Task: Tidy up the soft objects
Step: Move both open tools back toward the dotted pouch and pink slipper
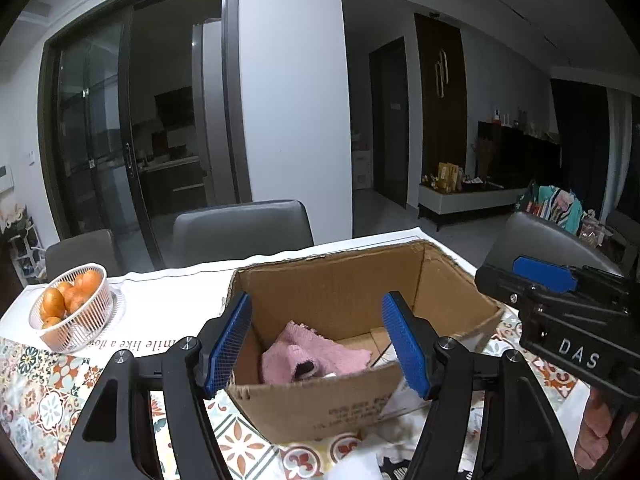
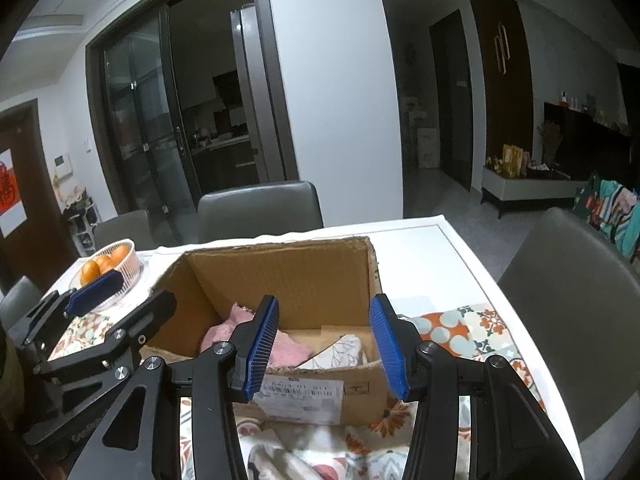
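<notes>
Pink cloth (image 1: 316, 356) in cardboard box (image 1: 360, 280); left gripper (image 1: 316, 344), right gripper (image 2: 324, 344) spread, empty.

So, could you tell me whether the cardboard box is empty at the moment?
No, the cardboard box already holds a pink knitted cloth, seen from the left wrist view.

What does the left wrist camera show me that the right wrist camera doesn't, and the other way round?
Only the left wrist view shows the dark opening in the pink cloth and the right gripper's body marked DAS at its right edge.

Only the right wrist view shows the white shipping label on the box's near wall, a leaf-patterned cloth inside beside the pink one, and a red door hanging.

Both show the cardboard box, the pink cloth in it, the basket of oranges, the grey chairs, and both grippers open and empty: left, right.
</notes>
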Available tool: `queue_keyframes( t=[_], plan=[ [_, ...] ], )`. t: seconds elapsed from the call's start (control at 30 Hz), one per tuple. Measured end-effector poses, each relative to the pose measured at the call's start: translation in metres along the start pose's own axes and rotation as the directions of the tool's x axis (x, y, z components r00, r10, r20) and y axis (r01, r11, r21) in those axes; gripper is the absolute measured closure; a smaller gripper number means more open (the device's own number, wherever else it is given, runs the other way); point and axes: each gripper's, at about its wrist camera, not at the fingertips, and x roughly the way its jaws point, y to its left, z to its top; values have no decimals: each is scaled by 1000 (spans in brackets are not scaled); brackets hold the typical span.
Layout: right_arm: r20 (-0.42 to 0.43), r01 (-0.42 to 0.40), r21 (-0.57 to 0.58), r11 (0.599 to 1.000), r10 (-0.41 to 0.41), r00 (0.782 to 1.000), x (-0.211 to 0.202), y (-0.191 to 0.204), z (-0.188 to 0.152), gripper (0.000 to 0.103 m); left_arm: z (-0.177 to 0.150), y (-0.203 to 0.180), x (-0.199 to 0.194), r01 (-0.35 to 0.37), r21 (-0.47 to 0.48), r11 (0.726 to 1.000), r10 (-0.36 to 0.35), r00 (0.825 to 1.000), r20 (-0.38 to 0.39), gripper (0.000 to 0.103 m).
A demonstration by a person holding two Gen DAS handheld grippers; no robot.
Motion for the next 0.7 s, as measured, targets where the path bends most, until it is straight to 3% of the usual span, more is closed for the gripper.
queue_keyframes(
  t=[0.3,0.7],
  plan=[
    [63,14,12,1000,-14,998,-43,-4,0,54,1,-12,-43,0,31,1000,-2,998,62,33],
    [86,18,27,999,-20,996,-79,-7,-12,54,-8,-27,-82,24,39,999,-27,995,94,32]
  ],
)
